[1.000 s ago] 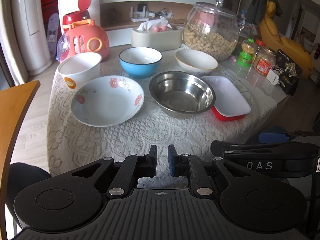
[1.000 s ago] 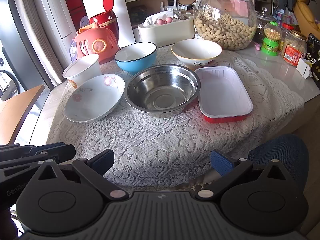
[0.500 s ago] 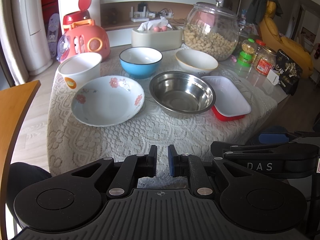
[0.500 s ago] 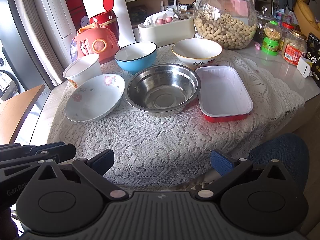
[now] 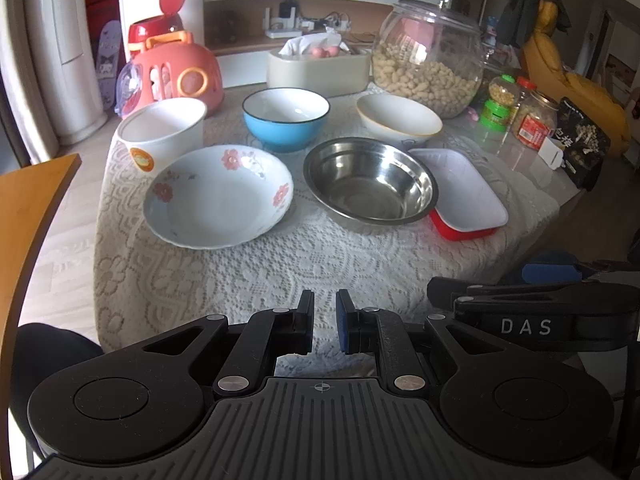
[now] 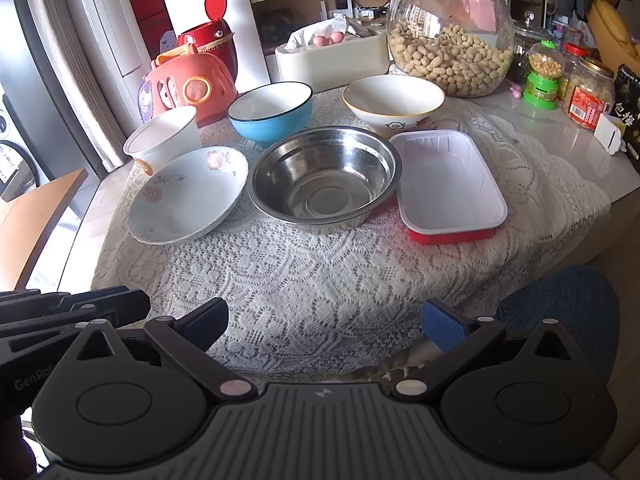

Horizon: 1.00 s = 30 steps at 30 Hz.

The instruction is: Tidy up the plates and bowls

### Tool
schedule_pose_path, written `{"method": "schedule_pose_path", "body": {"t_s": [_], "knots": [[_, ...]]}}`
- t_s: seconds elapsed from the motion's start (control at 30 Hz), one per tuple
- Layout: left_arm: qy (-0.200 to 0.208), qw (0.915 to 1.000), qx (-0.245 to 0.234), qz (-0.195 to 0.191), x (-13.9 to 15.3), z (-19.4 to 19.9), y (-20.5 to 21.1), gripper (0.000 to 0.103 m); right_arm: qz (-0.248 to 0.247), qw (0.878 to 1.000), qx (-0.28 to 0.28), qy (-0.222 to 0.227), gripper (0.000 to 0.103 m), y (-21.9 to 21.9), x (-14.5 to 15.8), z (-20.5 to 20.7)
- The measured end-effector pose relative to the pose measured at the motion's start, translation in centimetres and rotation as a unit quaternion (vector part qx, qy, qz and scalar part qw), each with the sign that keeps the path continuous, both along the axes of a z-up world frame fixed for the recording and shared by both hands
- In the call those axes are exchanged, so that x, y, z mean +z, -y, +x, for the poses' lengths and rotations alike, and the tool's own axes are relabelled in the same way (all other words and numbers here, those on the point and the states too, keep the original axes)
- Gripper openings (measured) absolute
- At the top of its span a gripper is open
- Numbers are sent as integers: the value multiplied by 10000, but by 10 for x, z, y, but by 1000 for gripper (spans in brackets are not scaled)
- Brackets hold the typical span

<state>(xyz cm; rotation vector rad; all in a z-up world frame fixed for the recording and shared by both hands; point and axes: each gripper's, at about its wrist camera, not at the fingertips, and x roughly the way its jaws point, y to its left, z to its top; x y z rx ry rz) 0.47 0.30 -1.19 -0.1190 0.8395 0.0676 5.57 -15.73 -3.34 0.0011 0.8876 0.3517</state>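
On the lace-covered table stand a white floral plate [image 5: 218, 196] [image 6: 188, 194], a steel bowl [image 5: 370, 184] [image 6: 324, 176], a blue bowl [image 5: 285, 118] [image 6: 270, 110], a cream bowl [image 5: 398, 120] [image 6: 392, 100], a white paper cup-bowl [image 5: 160, 130] [image 6: 162, 140] and a red-and-white rectangular tray [image 5: 466, 196] [image 6: 450, 188]. My left gripper [image 5: 324, 326] is nearly closed and empty, at the table's near edge. My right gripper [image 6: 324, 320] is open and empty, also at the near edge, to the right of the left one.
A peanut jar [image 5: 428, 58] [image 6: 450, 36], a beige tissue box [image 5: 318, 66], a pink toy container [image 5: 172, 72] and small jars [image 6: 588, 88] line the back. A wooden chair edge [image 5: 28, 208] is at left. A blue stool [image 6: 560, 312] is at the right front.
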Motion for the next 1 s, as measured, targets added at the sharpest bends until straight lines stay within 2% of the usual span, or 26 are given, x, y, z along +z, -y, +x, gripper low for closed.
{"method": "schedule_pose_path", "body": {"t_s": [0.23,0.33,0.37,0.47,0.53,0.6,0.67,0.73,0.77,0.87,0.9,0.93,1.0], "knots": [[-52,9998,119,124,-9,15,-9,16,4,9992,132,389,102,5,3,22],[3,9999,50,88,-10,27,-10,16,-21,9979,17,650,102,18,6,37],[59,10000,4,-22,-8,32,-10,16,-48,9971,-76,754,102,25,7,44],[402,9959,-376,-714,2,56,-11,18,-113,9957,-292,872,102,47,8,66],[509,9894,-721,-1156,7,79,-8,18,-76,9962,-399,765,102,62,5,80],[360,9857,-901,-1377,8,109,-1,18,-7,9964,-560,634,102,78,1,95],[192,9891,-923,-1131,7,138,14,18,80,9963,-694,493,102,93,-6,110],[15,9891,-1219,-825,3,170,29,18,223,9958,-831,310,102,106,-16,125],[-115,9863,-1363,-923,-2,187,31,18,329,9953,-888,185,102,112,-22,132],[-580,9711,-1440,-1814,-19,248,27,18,664,9922,-1009,-294,97,127,-45,149],[-716,9679,-1409,-1957,-25,267,28,18,671,9919,-996,-422,96,129,-51,152],[-806,9681,-1370,-1938,-30,282,29,18,659,9918,-972,-499,95,129,-57,154],[-885,9747,-1344,-1552,-39,306,37,18,707,9910,-920,-667,89,133,-68,159]]}}
